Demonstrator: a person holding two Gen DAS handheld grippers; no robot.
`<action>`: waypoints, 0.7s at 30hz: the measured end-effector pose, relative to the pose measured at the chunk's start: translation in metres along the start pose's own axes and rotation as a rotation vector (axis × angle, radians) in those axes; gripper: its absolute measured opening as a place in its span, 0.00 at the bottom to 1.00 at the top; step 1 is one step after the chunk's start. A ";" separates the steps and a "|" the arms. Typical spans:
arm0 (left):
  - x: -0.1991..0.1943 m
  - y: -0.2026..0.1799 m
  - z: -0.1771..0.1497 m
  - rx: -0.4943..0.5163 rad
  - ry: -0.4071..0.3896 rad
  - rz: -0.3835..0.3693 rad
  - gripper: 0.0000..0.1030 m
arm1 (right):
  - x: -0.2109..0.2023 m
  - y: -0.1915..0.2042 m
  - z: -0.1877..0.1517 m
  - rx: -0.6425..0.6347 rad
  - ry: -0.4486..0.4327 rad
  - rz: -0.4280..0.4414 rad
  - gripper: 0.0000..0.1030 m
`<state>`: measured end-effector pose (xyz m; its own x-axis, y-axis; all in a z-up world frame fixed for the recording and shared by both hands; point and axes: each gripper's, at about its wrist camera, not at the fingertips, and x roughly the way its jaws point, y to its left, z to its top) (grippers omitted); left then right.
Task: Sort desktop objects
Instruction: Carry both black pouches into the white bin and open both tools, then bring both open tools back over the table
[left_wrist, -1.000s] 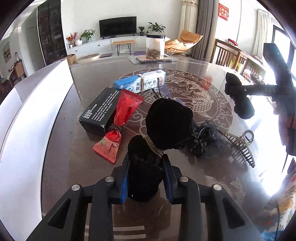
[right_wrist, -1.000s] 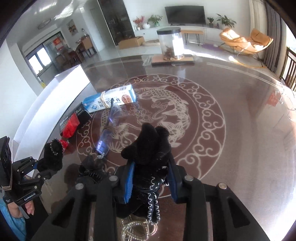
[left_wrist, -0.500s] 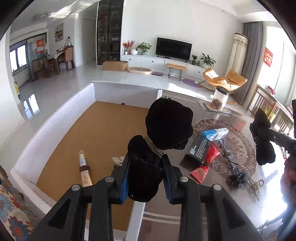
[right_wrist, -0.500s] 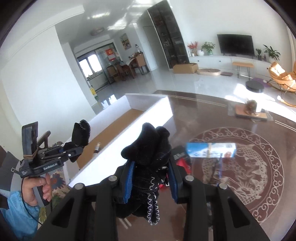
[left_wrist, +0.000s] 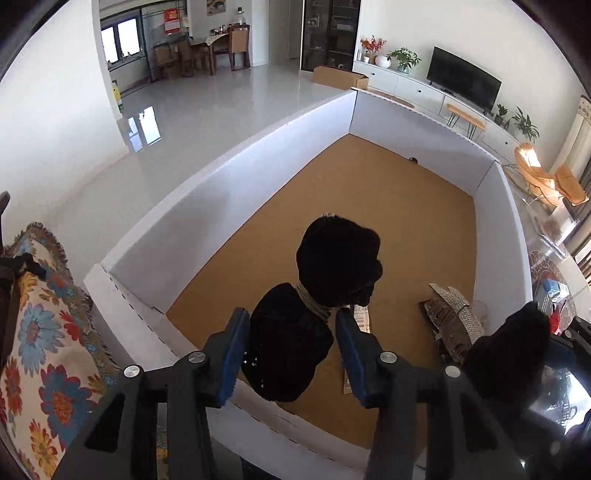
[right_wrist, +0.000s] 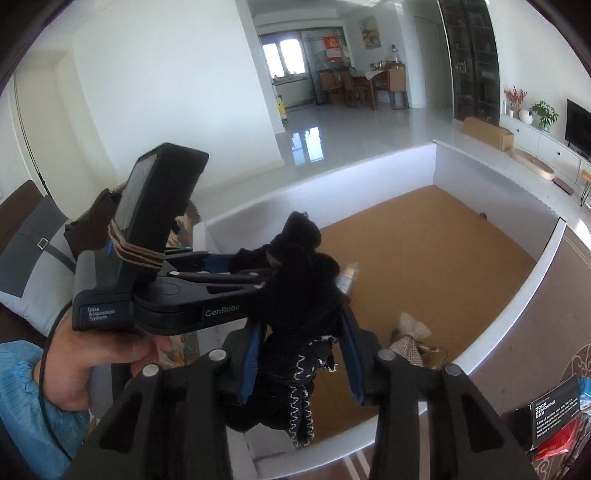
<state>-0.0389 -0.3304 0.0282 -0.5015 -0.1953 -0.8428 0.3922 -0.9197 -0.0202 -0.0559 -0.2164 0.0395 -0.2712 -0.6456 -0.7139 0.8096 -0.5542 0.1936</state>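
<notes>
Left gripper: blue-padded jaws clamped on a black velvet hair bow bound at the waist with pale cord; held above the near end of the white-walled box, over its brown cardboard floor.

Right gripper: jaws clamped on a second black fabric hair piece with white zigzag stitching, poised over the box's near rim.

Step in hand, as judged: delivery of both pieces into the box. Next move calls for lowering, then parting the jaws so each piece drops clear of the items below.

Box contents: sequinned bow at 3 o'clock of the left gripper; small tube at 12 o'clock of the right.

Legible: "GenRobo", "Data Acquisition System" on the left gripper's body; "ODOR REMOVING BAR" on a black carton at 4 o'clock, on the table.
</notes>
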 end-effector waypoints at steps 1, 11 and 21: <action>-0.001 0.000 -0.002 0.005 -0.015 -0.008 0.61 | 0.009 -0.001 -0.003 0.011 0.025 -0.017 0.69; -0.057 -0.037 -0.030 0.064 -0.196 -0.072 0.76 | -0.075 -0.057 -0.061 0.149 -0.210 -0.110 0.96; -0.114 -0.212 -0.092 0.357 -0.237 -0.385 0.95 | -0.211 -0.160 -0.220 0.372 -0.299 -0.507 0.99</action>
<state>0.0065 -0.0817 0.0792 -0.7322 0.1428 -0.6660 -0.1166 -0.9896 -0.0840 -0.0138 0.1234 0.0112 -0.7435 -0.3471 -0.5716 0.3278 -0.9342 0.1409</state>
